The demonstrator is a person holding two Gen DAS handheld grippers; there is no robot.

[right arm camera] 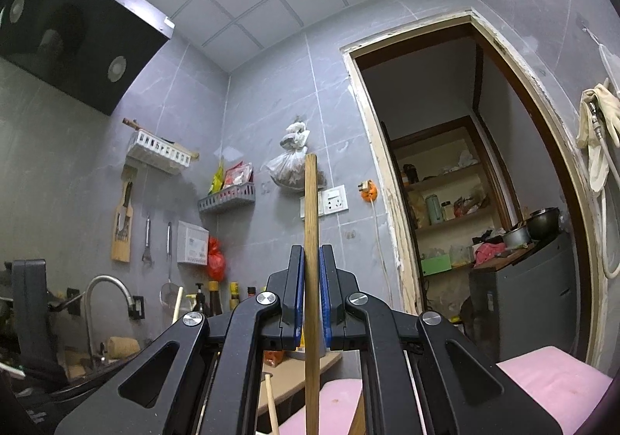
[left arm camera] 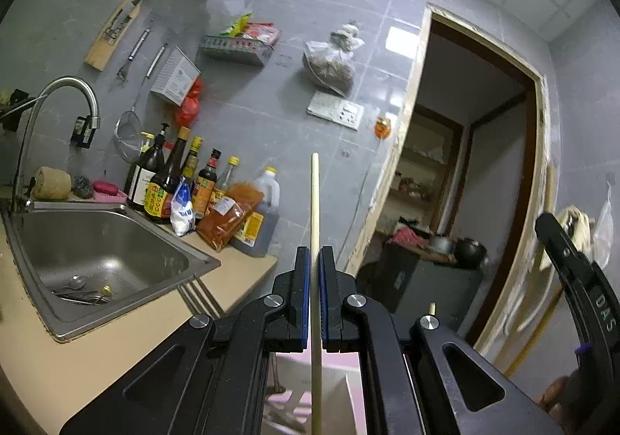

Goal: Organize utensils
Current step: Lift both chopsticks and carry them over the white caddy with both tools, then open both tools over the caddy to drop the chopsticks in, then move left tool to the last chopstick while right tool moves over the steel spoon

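My left gripper (left arm camera: 314, 256) is shut on a pale wooden chopstick (left arm camera: 315, 202) that stands upright between its blue pads and runs down past the frame's bottom. My right gripper (right arm camera: 311, 256) is shut on a darker brown wooden chopstick (right arm camera: 311, 202), also upright. The right gripper shows at the right edge of the left wrist view (left arm camera: 573, 268). A pink holder (left arm camera: 341, 388) lies below the left gripper. More utensils (left arm camera: 83, 291) lie in the steel sink (left arm camera: 116, 237).
Sauce bottles (left arm camera: 186, 183) and packets stand on the beige counter (left arm camera: 232, 272) by the sink and tap (left arm camera: 58, 97). Wall racks (right arm camera: 226, 198) and hanging tools (right arm camera: 122, 218) are on the grey tiles. A range hood (right arm camera: 77, 35) is upper left. An open doorway (right arm camera: 465, 183) is right.
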